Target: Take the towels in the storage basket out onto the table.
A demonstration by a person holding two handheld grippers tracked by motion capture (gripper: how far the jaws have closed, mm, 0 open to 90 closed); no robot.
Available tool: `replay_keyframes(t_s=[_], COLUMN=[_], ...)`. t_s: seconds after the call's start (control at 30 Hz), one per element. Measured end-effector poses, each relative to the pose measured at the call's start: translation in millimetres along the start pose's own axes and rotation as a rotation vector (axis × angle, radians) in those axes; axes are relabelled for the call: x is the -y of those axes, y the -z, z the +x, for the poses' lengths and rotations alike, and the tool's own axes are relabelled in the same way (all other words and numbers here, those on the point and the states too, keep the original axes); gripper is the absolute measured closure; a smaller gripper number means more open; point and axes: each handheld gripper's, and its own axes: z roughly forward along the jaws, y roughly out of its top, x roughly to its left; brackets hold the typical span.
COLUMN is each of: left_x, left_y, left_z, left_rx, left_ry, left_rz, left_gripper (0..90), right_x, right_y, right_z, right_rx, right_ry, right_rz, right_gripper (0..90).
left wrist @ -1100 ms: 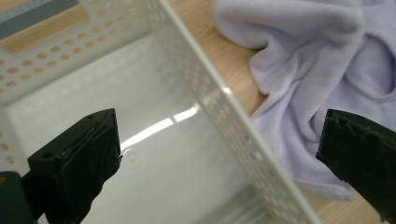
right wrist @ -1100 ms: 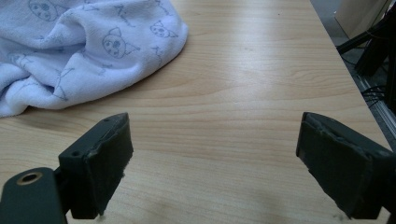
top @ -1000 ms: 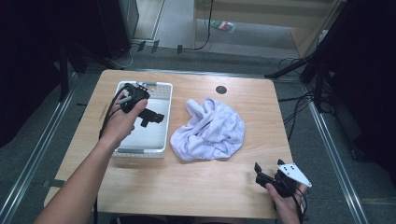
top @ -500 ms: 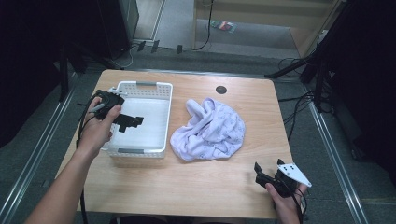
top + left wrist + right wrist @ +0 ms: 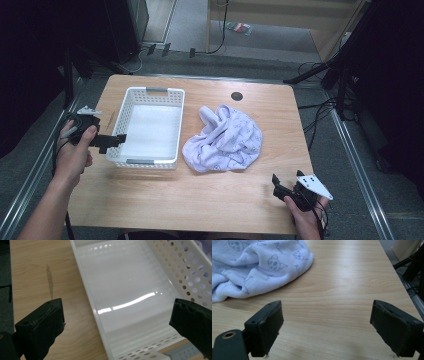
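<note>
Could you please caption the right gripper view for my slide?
Open right gripper above the wooden table, beside a crumpled cat-print towel.

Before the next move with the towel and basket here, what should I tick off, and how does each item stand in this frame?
1. Left gripper open: ok, jaws wide apart in the left gripper view.
2. Right gripper open: ok, jaws wide apart, nothing between them.
3. Basket free of contents: ok, its white floor is bare.
4. Towel within reach on the table: ok, crumpled right of the basket, apart from both grippers.
5. Left gripper's jaws free of the basket: cannot tell, they sit at its left wall.
6. Towel edge fit for gripping: cannot tell, it is bunched.
</note>
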Motion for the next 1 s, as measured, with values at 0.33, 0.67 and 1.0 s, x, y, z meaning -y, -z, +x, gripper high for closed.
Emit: replay_keyframes(t_s=[0.33,0.67,1.0], left_x=[40.5,75.9,113.1], left_y=[12.8,18.2,15.7], left_z=[26.3,40.4,48.0], left_rx=[-0.006,-0.043,-0.098], left_ry=[0.053,0.084,0.125], left_rz=[-0.051,-0.117,-0.234], left_gripper=[0.0,0.0,0.0], right_x=[-0.1,-0.2,-0.6], right_y=[-0.2,-0.8,-1.6], right_z=[-0.2,0.1,1.1], right_rx=[0.003,0.009,0.015], right_ry=[-0.002,0.002,0.001], right_rz=[-0.001,0.003,0.011], right_gripper=[11.5,11.5,11.5])
